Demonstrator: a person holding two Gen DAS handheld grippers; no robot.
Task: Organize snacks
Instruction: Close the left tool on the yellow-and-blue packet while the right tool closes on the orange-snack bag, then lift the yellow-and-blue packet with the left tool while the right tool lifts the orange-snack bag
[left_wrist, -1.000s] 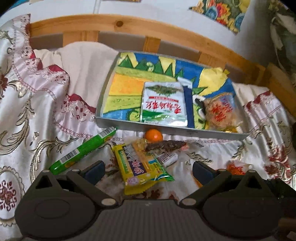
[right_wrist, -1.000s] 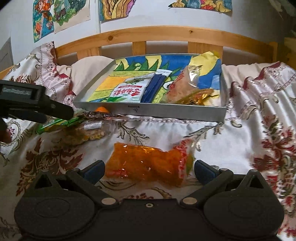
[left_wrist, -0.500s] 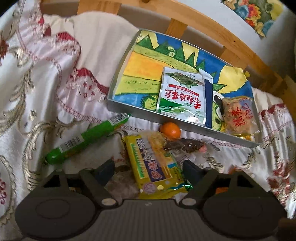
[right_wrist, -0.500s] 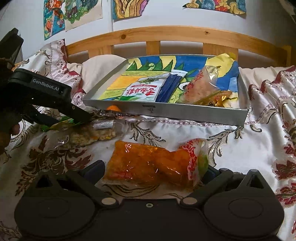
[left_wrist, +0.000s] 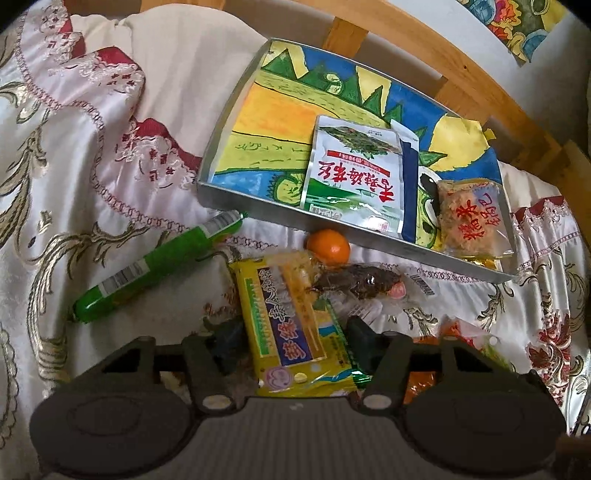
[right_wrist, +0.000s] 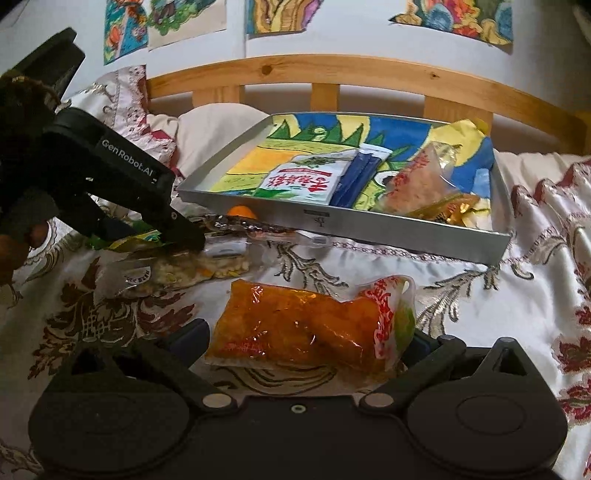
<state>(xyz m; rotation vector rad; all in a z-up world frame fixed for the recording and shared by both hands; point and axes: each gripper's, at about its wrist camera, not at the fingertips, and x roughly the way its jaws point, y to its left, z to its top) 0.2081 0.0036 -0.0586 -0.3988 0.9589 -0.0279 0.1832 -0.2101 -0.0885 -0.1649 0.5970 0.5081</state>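
A metal tray (left_wrist: 332, 221) (right_wrist: 406, 229) lined with a bright drawing holds a white-green packet (left_wrist: 354, 173), a blue sachet and a clear packet of shredded snack (left_wrist: 469, 218). My left gripper (left_wrist: 295, 343) has its fingers closed against both sides of a yellow snack pack (left_wrist: 291, 325) on the cloth. It also shows in the right wrist view (right_wrist: 184, 236). My right gripper (right_wrist: 306, 343) is open around an orange snack bag (right_wrist: 310, 328) lying on the cloth, fingers at each end.
A green tube (left_wrist: 147, 269), a small orange (left_wrist: 328, 247), a dark wrapped snack (left_wrist: 362, 284) and a clear nut packet (right_wrist: 184, 273) lie on the embroidered cloth before the tray. A wooden bed rail (right_wrist: 332, 77) runs behind.
My left gripper moved forward and down, and its fingers narrowed onto the yellow pack. My right gripper advanced until the orange bag lies between its fingers.
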